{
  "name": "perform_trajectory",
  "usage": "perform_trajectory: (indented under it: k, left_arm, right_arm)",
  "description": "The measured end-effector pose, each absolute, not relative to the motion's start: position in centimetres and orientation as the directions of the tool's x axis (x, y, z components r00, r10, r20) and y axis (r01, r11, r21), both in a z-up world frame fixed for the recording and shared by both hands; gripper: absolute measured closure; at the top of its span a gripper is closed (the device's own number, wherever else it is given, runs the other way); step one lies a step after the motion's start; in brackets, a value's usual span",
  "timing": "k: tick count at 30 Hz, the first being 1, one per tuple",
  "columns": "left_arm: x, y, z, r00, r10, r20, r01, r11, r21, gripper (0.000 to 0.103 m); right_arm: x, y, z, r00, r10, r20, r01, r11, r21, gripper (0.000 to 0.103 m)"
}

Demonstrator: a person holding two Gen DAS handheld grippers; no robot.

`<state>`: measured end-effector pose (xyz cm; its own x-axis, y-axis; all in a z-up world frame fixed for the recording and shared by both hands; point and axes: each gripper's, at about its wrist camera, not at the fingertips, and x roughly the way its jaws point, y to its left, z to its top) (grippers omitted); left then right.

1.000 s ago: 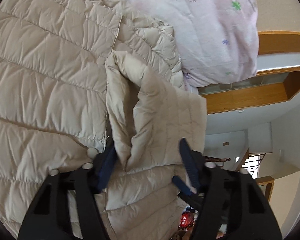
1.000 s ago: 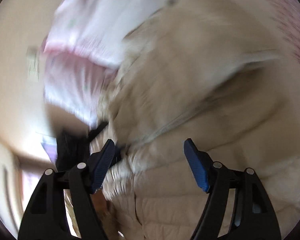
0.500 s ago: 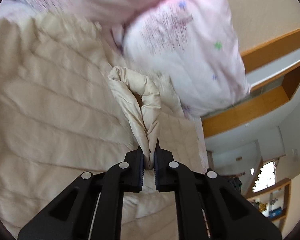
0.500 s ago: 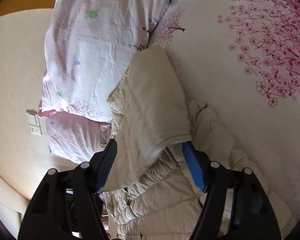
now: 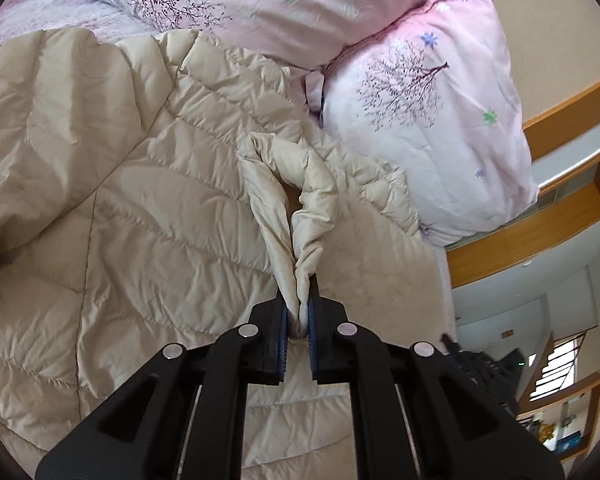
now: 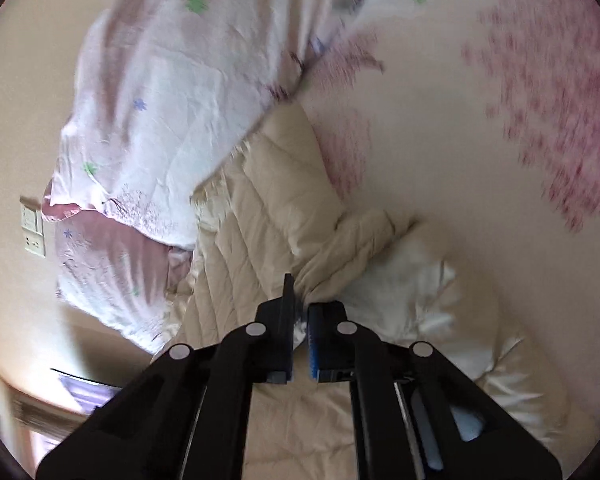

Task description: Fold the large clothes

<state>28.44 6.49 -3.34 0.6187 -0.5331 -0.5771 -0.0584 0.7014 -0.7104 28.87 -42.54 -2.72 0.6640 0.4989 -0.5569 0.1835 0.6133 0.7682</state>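
A beige quilted down jacket (image 5: 132,200) lies spread over the bed. My left gripper (image 5: 298,312) is shut on a pinched fold of its edge (image 5: 300,216), which rises in a loop ahead of the jaws. In the right wrist view the same jacket (image 6: 268,216) lies bunched below the pillows. My right gripper (image 6: 300,312) is shut on a gathered fold of the jacket's cloth, which puckers right at the blue pads. The view there is blurred by motion.
Two pink flowered pillows (image 5: 420,120) (image 5: 260,4) lie against the jacket's far side. A white bedspread with pink blossoms (image 6: 500,120) lies to the right. A wooden ledge (image 5: 540,216) and a wall with sockets (image 6: 32,228) border the bed.
Both grippers went from open to shut on folds of the jacket, the left first, the right in the last half second. The left view swung along the jacket toward the pillows.
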Motion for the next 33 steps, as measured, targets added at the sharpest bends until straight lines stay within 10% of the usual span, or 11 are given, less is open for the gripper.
perform_trajectory:
  k: [4, 10, 16, 26, 31, 33]
  left_arm:
    - [28.2, 6.0, -3.8, 0.609, -0.485, -0.627, -0.076, 0.751, -0.655, 0.096]
    - [28.1, 6.5, -4.6, 0.572, -0.450, -0.685, -0.121, 0.780, -0.613, 0.084]
    - [25.0, 8.7, -2.1, 0.627, -0.450, -0.636, -0.078, 0.776, -0.626, 0.051]
    - [14.5, 17.0, -2.2, 0.707, -0.302, -0.640, -0.172, 0.804, -0.569, 0.048]
    - [9.7, 22.0, -3.5, 0.734, -0.230, -0.639, -0.284, 0.751, -0.597, 0.048]
    - [7.6, 24.4, -4.0, 0.757, -0.188, -0.626, -0.335, 0.710, -0.619, 0.048]
  right_arm:
    - [28.7, -41.0, -3.4, 0.586, 0.421, -0.693, 0.234, 0.730, 0.642, 0.097]
    - [27.3, -38.8, -0.9, 0.545, 0.313, -0.778, 0.196, 0.855, 0.481, 0.056]
    - [26.1, -31.0, 3.5, 0.496, 0.490, -0.717, -0.120, 0.856, 0.502, 0.072]
    - [28.8, -13.5, 1.0, 0.269, 0.577, -0.771, -0.443, 0.785, 0.433, 0.084]
    - [29.5, -12.0, -1.8, 0.205, 0.528, -0.824, -0.402, 0.813, 0.421, 0.081]
    - [29.4, -13.3, -1.3, 0.170, 0.586, -0.792, -0.362, 0.785, 0.503, 0.052]
